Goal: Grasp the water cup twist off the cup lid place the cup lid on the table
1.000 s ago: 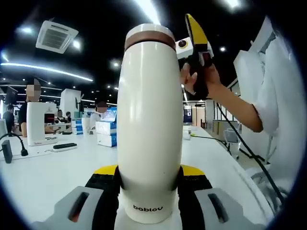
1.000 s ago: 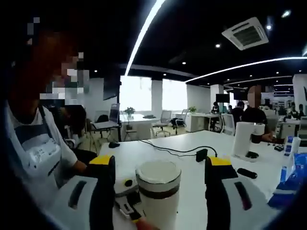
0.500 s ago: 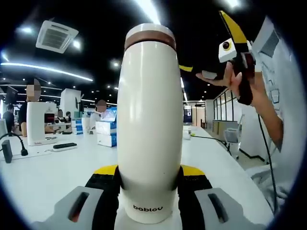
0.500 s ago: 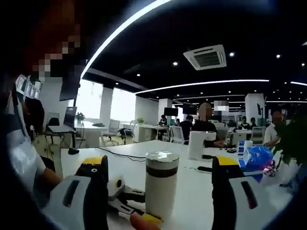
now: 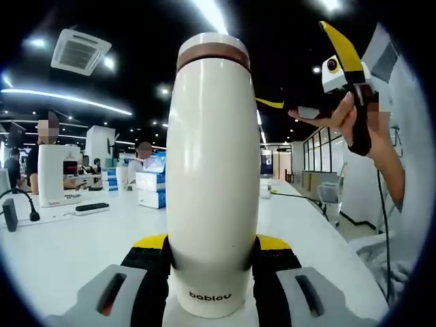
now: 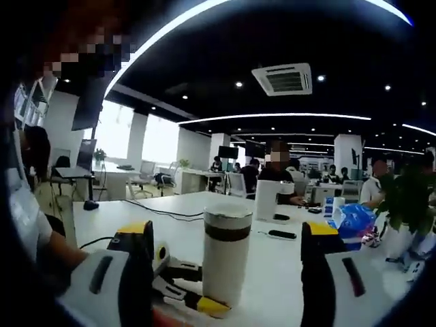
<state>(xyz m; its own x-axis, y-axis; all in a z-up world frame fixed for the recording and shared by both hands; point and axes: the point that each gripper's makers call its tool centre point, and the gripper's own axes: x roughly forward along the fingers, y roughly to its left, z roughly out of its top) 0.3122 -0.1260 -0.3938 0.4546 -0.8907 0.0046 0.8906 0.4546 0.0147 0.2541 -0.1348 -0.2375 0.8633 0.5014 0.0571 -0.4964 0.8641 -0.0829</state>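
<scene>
Left gripper view: the tall cream cylindrical water cup (image 5: pixel 212 184) is clamped near its base by the left claw (image 5: pixel 211 262), steadying it for unscrewing; its long axis stands upright on the white desk (image 5: pixel 61 252), the brown-banded cup lid (image 5: pixel 213 51) uppermost. Right gripper view: the right claw (image 6: pixel 225 255) is held open, jaws well apart, short of the cup, judged an approach toward the lid.
</scene>
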